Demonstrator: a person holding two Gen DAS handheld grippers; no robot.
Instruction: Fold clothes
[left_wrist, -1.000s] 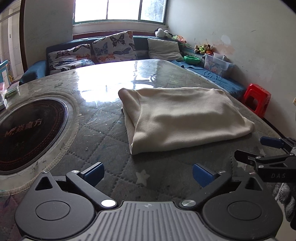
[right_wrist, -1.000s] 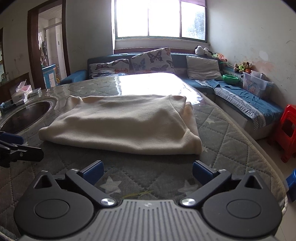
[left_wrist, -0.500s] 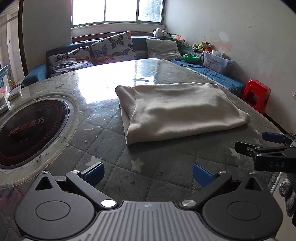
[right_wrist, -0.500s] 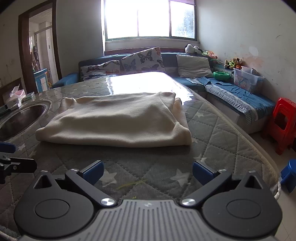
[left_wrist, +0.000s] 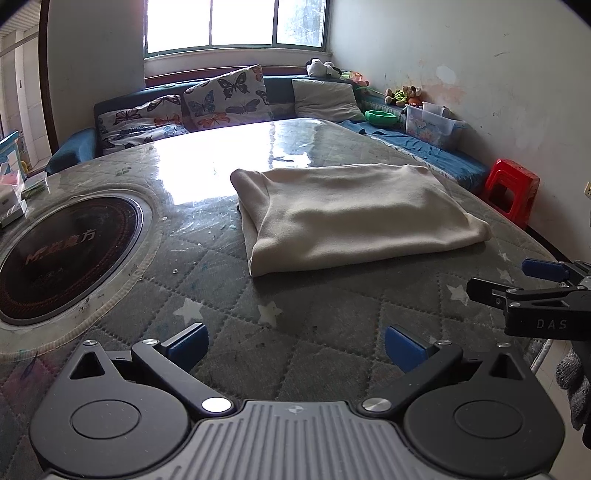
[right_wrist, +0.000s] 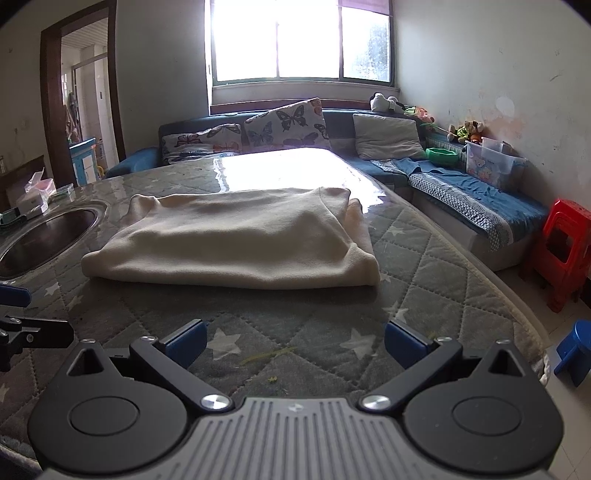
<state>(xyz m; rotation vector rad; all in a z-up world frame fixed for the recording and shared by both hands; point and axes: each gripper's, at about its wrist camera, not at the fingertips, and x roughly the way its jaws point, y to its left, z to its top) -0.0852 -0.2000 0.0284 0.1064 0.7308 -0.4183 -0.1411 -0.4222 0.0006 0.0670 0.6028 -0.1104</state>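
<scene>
The cream garment (left_wrist: 354, 214) lies folded on the quilted table (left_wrist: 321, 317), right of the round hob (left_wrist: 62, 254). Our left gripper (left_wrist: 293, 347) and right gripper (right_wrist: 293, 343) hover near it, jaws apart, empty. It seems finished; we should only square loose edges, gently.

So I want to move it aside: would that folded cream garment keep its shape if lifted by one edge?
Probably not. The cream garment looks like soft, thick knit with rounded folds, so it would likely droop and unfold. It might slide easily, since the table cover looks glossy.
</scene>
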